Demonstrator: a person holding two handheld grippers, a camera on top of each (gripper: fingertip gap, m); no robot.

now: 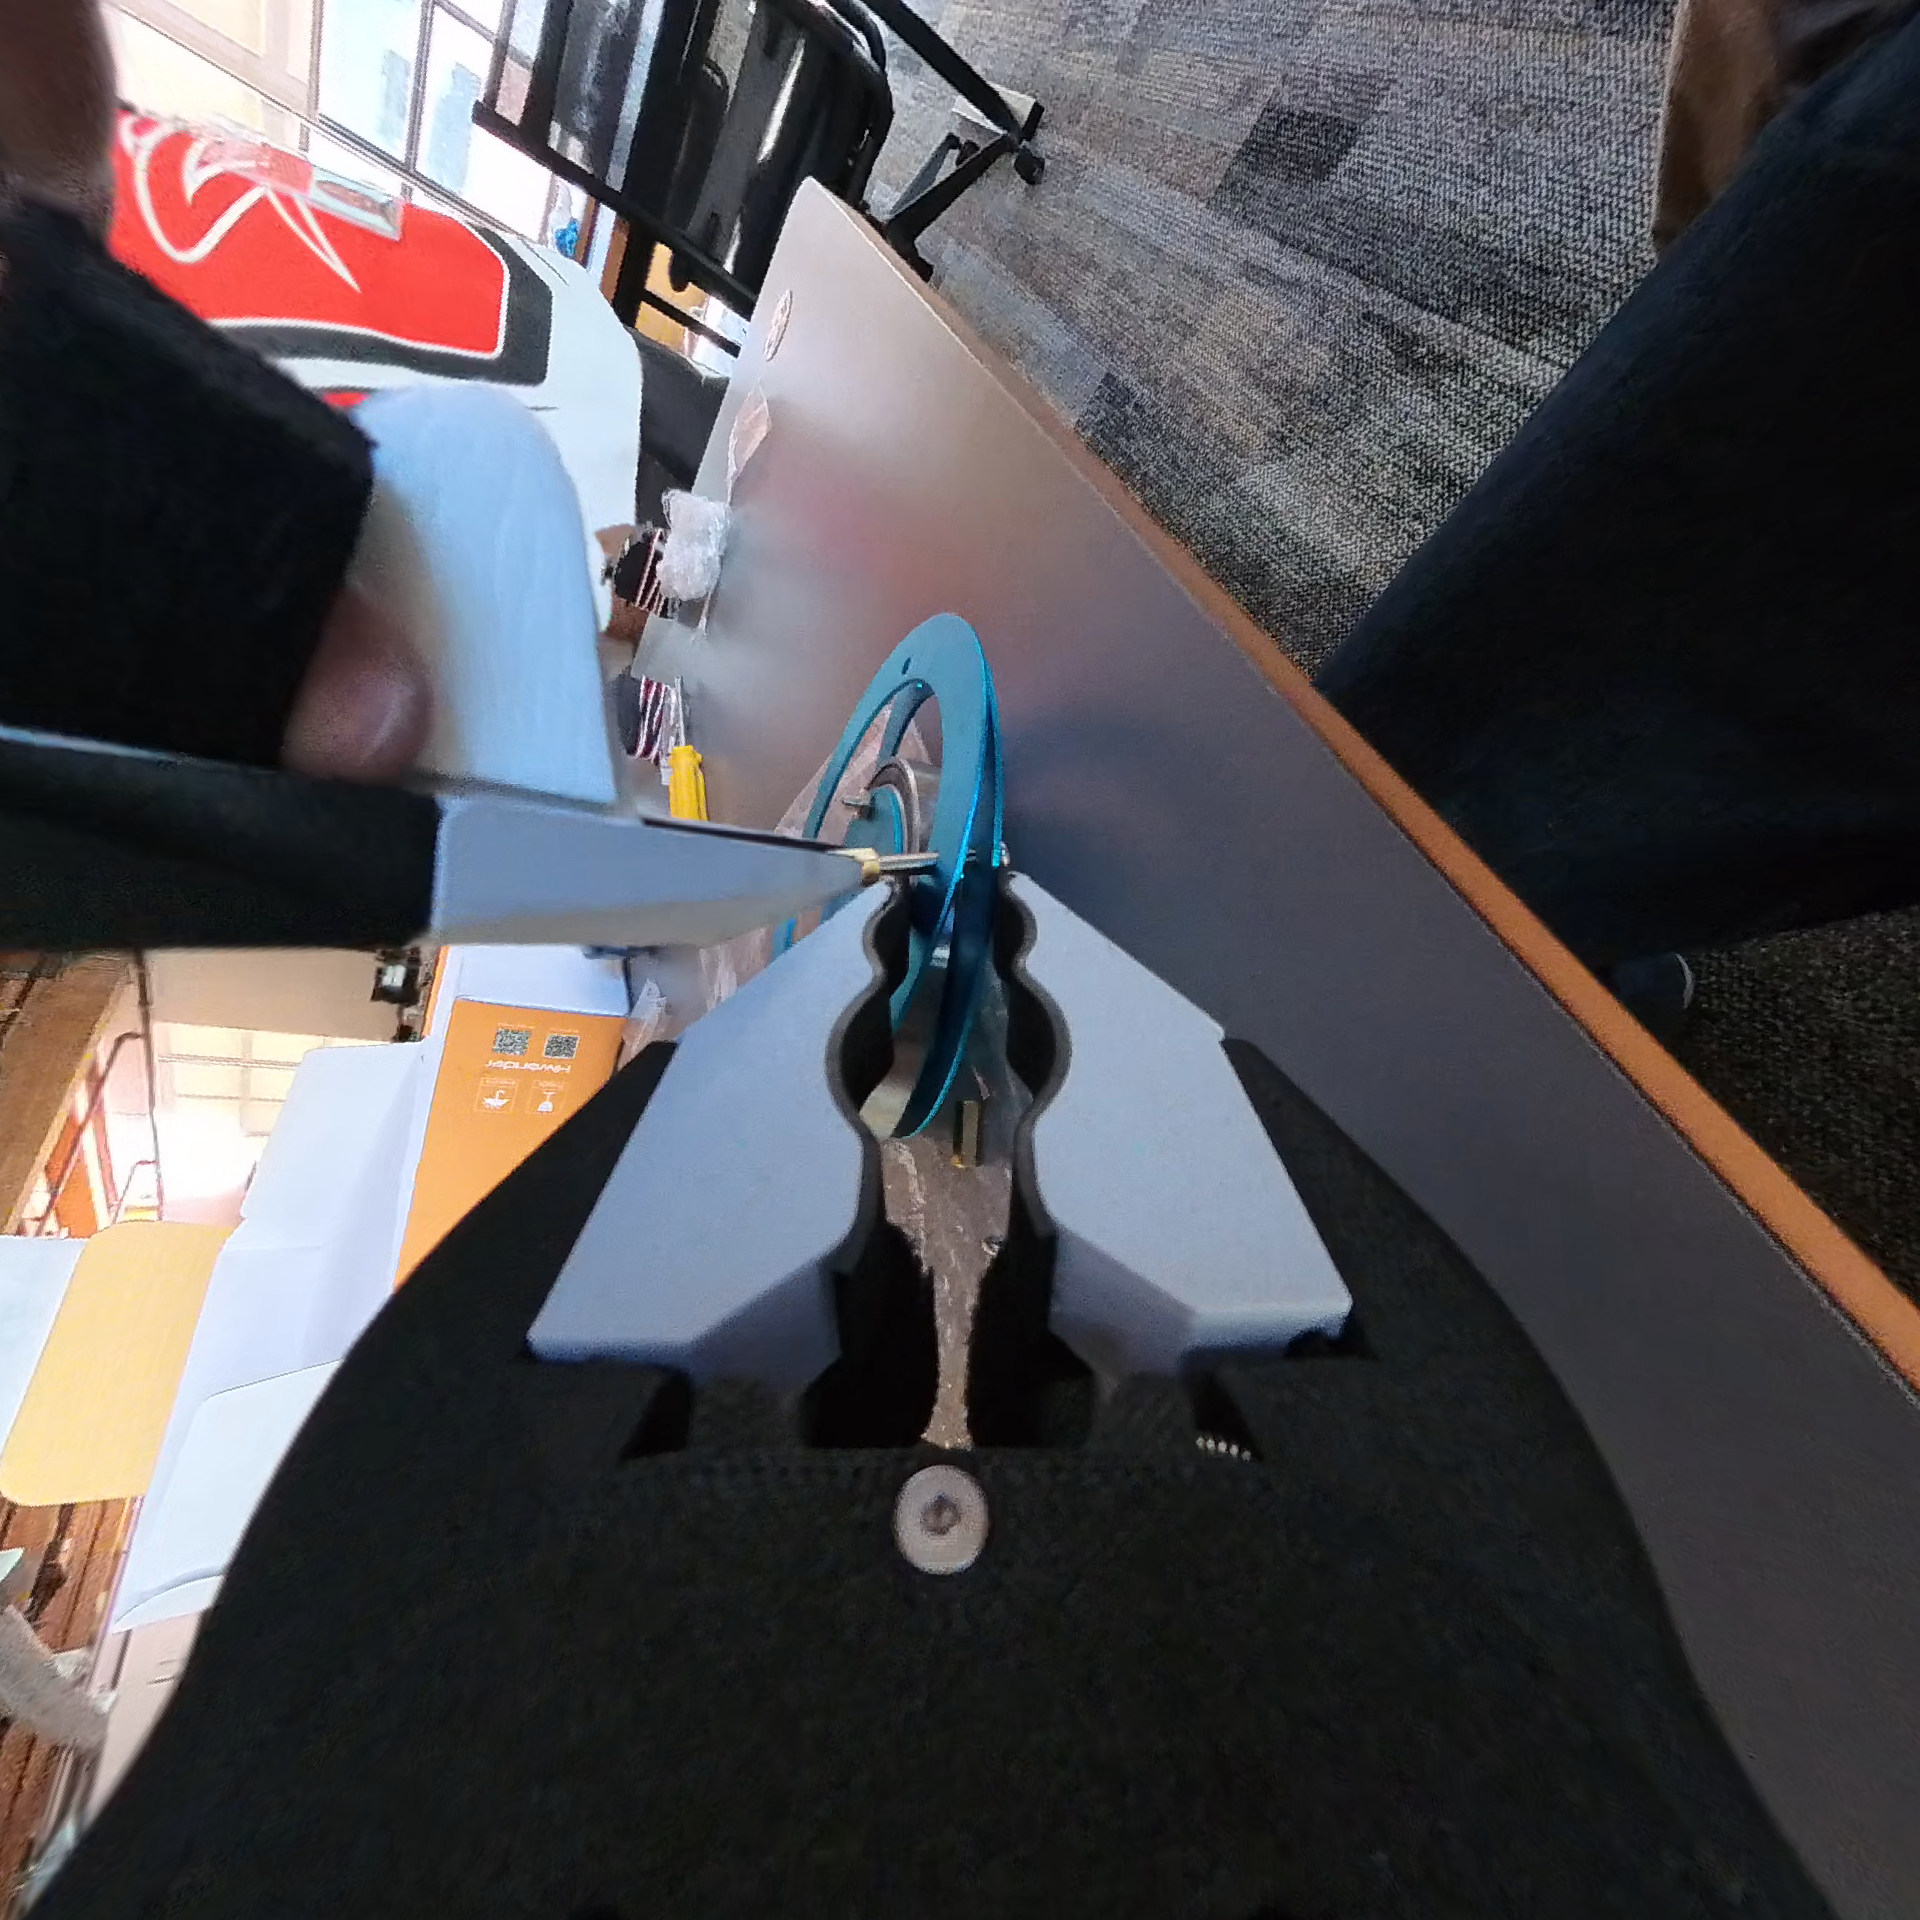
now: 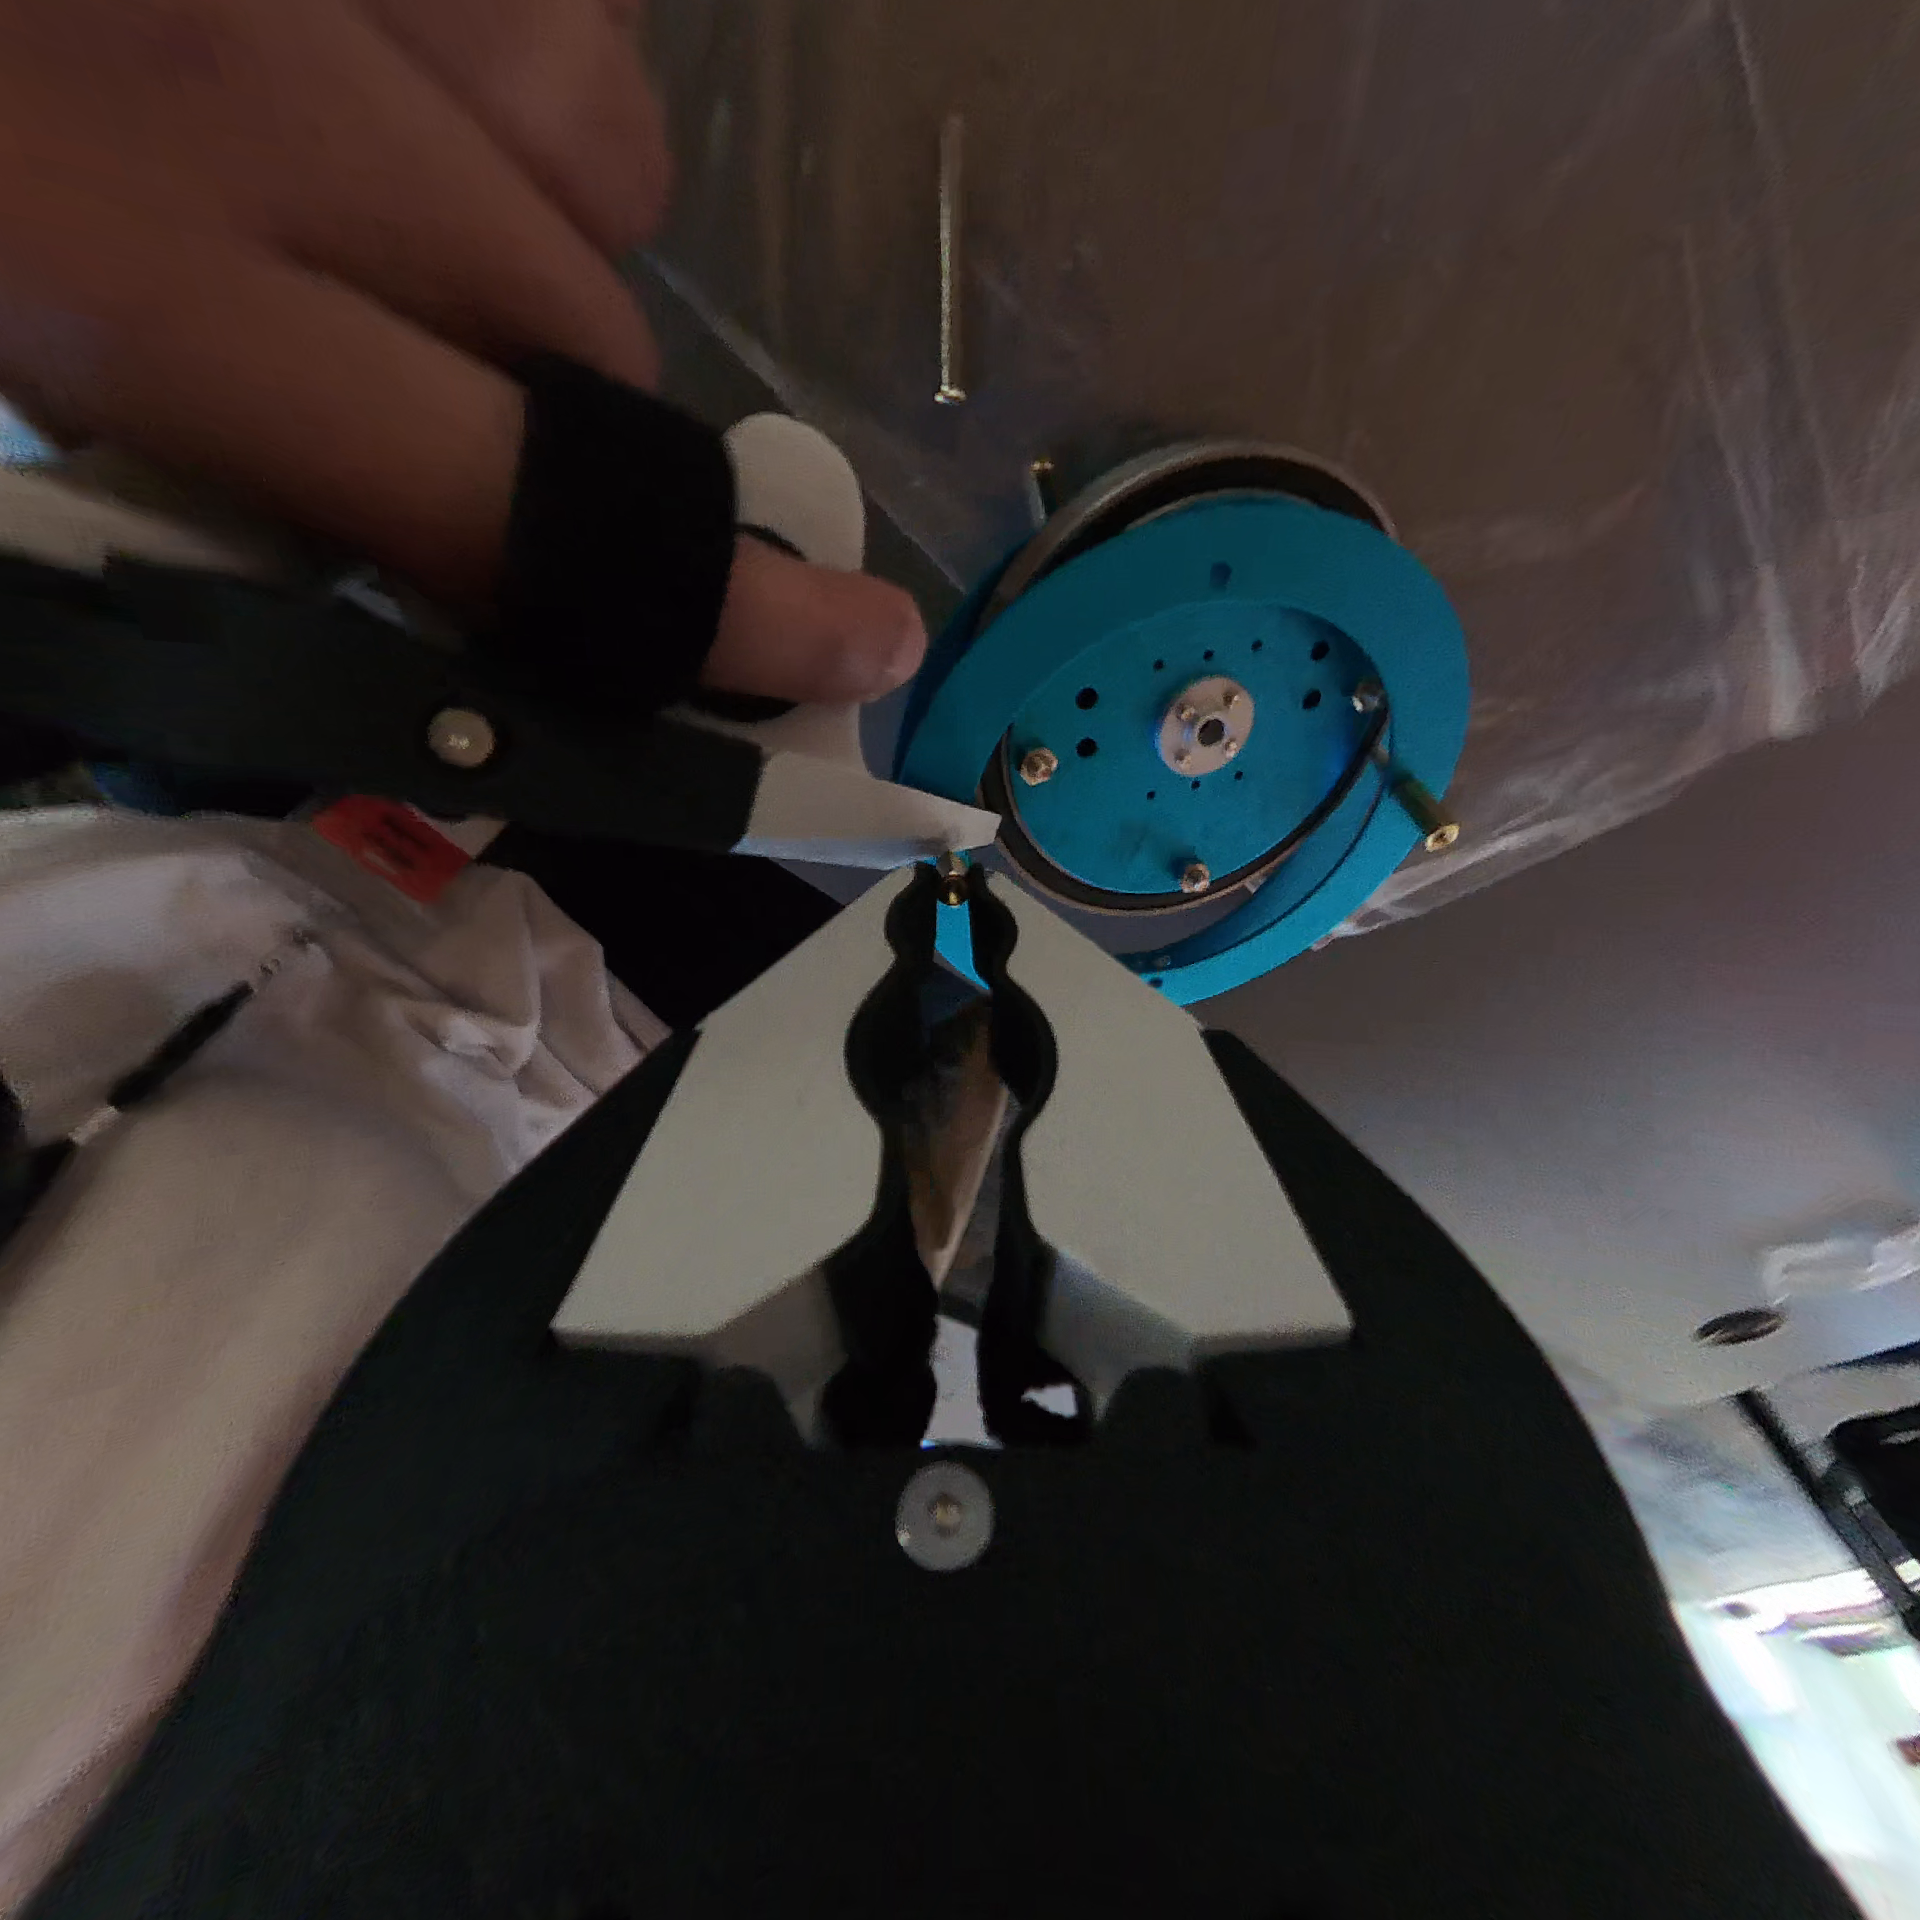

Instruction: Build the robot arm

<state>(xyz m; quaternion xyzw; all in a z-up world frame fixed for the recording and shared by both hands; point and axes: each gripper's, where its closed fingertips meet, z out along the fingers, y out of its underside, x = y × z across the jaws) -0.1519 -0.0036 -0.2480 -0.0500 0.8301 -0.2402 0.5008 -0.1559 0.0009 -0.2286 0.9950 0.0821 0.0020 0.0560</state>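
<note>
Left tongs (image 1: 940, 904) clamped on blue ring (image 1: 935, 831) edge, right tongs (image 1: 868, 864) pinching brass standoff (image 1: 899, 864), grey table (image 1: 1195, 831)

Blue disc (image 2: 1195, 727), grey carpet (image 1: 1403, 260)

Wheel assembly (image 2: 1195, 727) stands on edge on the table (image 1: 1195, 727), screw (image 2: 948, 260) beyond.

I seem to be working in an office turned assembly room. The grey worktop (image 1: 1195, 727) with its orange edge stands on mottled grey carpet tiles (image 1: 1351, 260), and a black metal frame on castors (image 1: 727, 156) stands at its far end. On the left I see stacked white and orange cardboard boxes (image 1: 499, 1101) and windows (image 1: 416, 83). Loose long screws (image 2: 948, 260) lie on clear plastic sheet (image 2: 1558, 312).
</note>
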